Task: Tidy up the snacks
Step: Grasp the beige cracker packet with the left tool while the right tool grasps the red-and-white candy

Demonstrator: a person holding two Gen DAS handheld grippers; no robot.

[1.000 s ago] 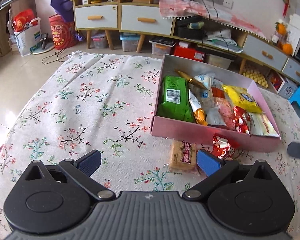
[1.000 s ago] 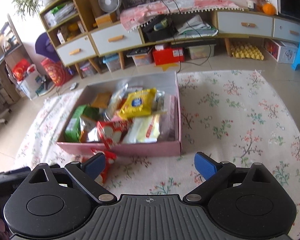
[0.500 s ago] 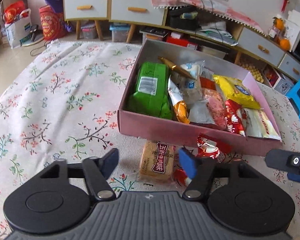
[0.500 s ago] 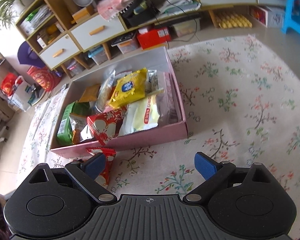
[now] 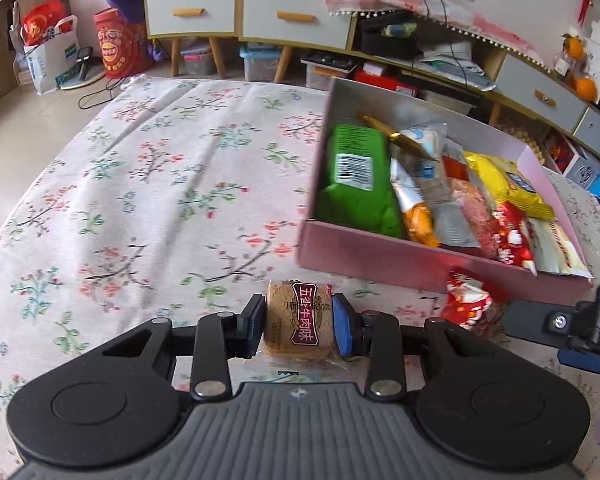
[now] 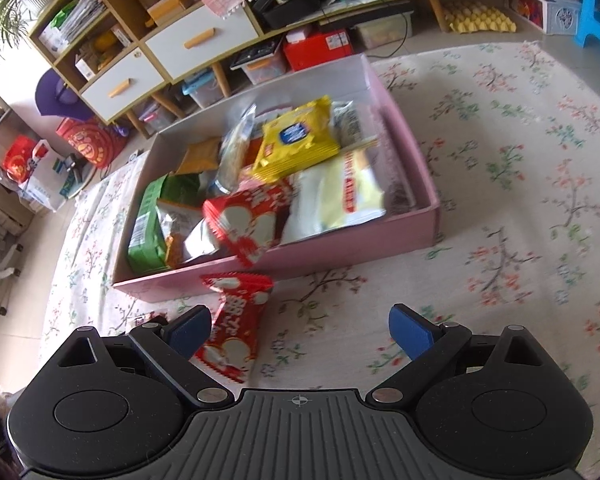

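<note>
two loose snacks left outside a nearly full box

the flowered cloth [image 5: 140,184] covers the whole work surface, and on it sits the pink box [image 5: 380,256], open-topped and already packed. in it, seen from the left wrist view, a green packet [image 5: 356,180] lies along the left wall, then an orange-tipped sachet [image 5: 416,216], silver and clear wrappers, a yellow packet [image 5: 504,184] toward the back, a red-and-white packet [image 5: 512,236] at the front edge and a pale cream one [image 5: 556,248] against the right wall. packets overlap and some stand on edge, so i judge little flat room remains.

two snacks lie on the cloth just in front of the box. the beef-flavour cracker packet [image 5: 300,320] sits between the pads of the left gripper [image 5: 300,326]; its jaws have just been closing and both pads now press on the packet's sides. the red snack bag [image 6: 232,328] lies near the box's front wall, inside the right gripper [image 6: 300,332], whose jaws stand wide apart with only the left pad close to the bag and nothing held.

risks, as i judge them: the slippery wrapper could slide out of the left grip on lifting; the two grippers are close together and could knock each other; and dropping more onto the heaped packets could spill one over the low front wall.
</note>
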